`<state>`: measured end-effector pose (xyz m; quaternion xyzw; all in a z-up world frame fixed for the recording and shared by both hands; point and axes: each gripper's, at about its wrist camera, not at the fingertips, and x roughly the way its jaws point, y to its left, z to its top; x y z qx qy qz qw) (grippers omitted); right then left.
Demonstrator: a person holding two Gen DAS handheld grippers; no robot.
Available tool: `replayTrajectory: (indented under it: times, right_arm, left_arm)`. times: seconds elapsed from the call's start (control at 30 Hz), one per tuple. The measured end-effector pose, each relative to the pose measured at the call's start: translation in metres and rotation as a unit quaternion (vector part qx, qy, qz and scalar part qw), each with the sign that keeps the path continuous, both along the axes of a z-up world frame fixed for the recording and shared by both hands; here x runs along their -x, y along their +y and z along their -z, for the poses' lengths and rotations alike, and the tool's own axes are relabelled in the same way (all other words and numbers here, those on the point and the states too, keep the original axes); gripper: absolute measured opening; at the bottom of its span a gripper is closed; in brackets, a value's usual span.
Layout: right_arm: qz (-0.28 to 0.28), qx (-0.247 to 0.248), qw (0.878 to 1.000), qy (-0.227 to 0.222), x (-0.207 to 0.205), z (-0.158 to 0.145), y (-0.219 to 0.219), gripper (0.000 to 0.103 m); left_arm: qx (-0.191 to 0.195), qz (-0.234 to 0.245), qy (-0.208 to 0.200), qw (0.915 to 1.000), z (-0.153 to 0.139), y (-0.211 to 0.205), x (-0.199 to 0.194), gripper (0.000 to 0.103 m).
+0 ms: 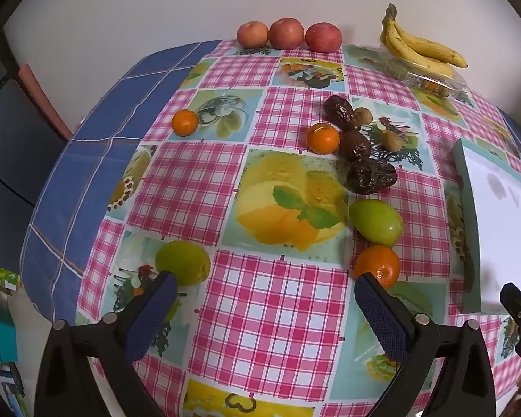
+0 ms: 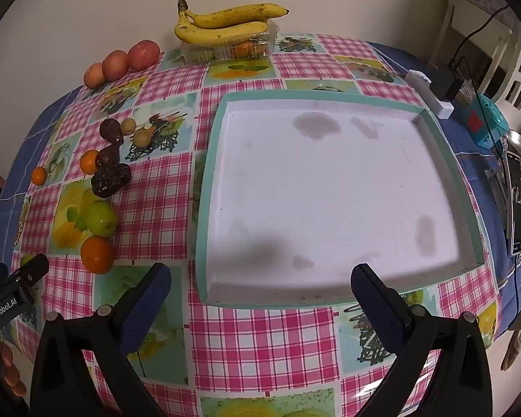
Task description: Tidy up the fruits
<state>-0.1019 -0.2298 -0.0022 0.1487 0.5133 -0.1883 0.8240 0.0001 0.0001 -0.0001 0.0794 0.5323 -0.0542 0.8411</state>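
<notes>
Loose fruit lies on the checked tablecloth: a near tangerine (image 1: 378,264), two green fruits (image 1: 375,221) (image 1: 183,261), dark dates (image 1: 371,175), two more tangerines (image 1: 323,138) (image 1: 184,122), small brown fruits (image 1: 392,140). A white tray with a teal rim (image 2: 205,208) stands empty on the right. My left gripper (image 1: 264,292) is open above the cloth, its fingers beside the near green fruit and the near tangerine. My right gripper (image 2: 260,283) is open over the tray's near edge, empty.
Three apples (image 1: 286,33) line the wall. Bananas (image 1: 420,47) rest on a clear plastic box (image 2: 229,48) of fruit at the back. A power strip with a plug (image 2: 434,93), a teal device (image 2: 486,121) and a phone (image 2: 515,205) lie right of the tray.
</notes>
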Motion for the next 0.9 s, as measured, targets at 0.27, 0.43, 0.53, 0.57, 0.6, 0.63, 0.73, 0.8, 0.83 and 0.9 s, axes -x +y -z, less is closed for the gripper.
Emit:
replayTrajectory:
  times: [0.27,0.43,0.53,0.57,0.6,0.63,0.73,0.8,0.83,0.9]
  right_arm:
    - [0.000,0.001,1.000,0.002,-0.0017,-0.0019,0.0002,0.103]
    - [-0.001,0.000,1.000,-0.001,-0.0005,0.0005,0.0006,0.103]
    - [-0.001,-0.002,1.000,0.003,-0.0028,-0.0003,-0.0007,0.103]
    - [-0.001,-0.002,1.000,0.002,-0.0024,-0.0003,-0.0007,0.103]
    - [-0.002,-0.003,1.000,0.002,-0.0022,-0.0005,-0.0007,0.103]
    - [-0.002,-0.004,1.000,0.002,-0.0019,-0.0004,-0.0004,0.103]
    - [-0.002,-0.004,1.000,0.002,-0.0011,-0.0001,0.0004,0.103]
    - [-0.002,-0.005,1.000,0.002,-0.0006,0.0000,0.0011,0.103]
    - [-0.002,-0.006,1.000,0.002,-0.0005,0.0000,0.0013,0.103]
    - [-0.002,-0.006,1.000,0.002,-0.0003,0.0001,0.0015,0.103]
  left_arm:
    - [-0.001,0.001,0.001,1.0000,-0.0002,0.0015,0.0009,0.103]
    - [-0.002,0.000,0.004,1.0000,-0.0002,0.0022,-0.0001,0.103]
    - [-0.004,0.001,0.003,1.0000,-0.0006,0.0038,0.0024,0.103]
    - [-0.005,0.002,0.003,1.0000,-0.0005,0.0031,0.0014,0.103]
    - [-0.005,0.002,0.003,1.0000,0.0000,0.0038,0.0007,0.103]
    - [-0.007,0.002,0.004,1.0000,0.0010,0.0012,-0.0001,0.103]
    - [-0.008,0.002,0.004,1.0000,0.0014,0.0012,-0.0001,0.103]
    - [-0.008,0.002,0.004,1.0000,0.0014,0.0010,-0.0001,0.103]
    - [-0.008,0.002,0.004,1.0000,0.0014,0.0009,-0.0002,0.103]
    - [-0.008,0.002,0.004,1.0000,0.0012,0.0008,-0.0002,0.103]
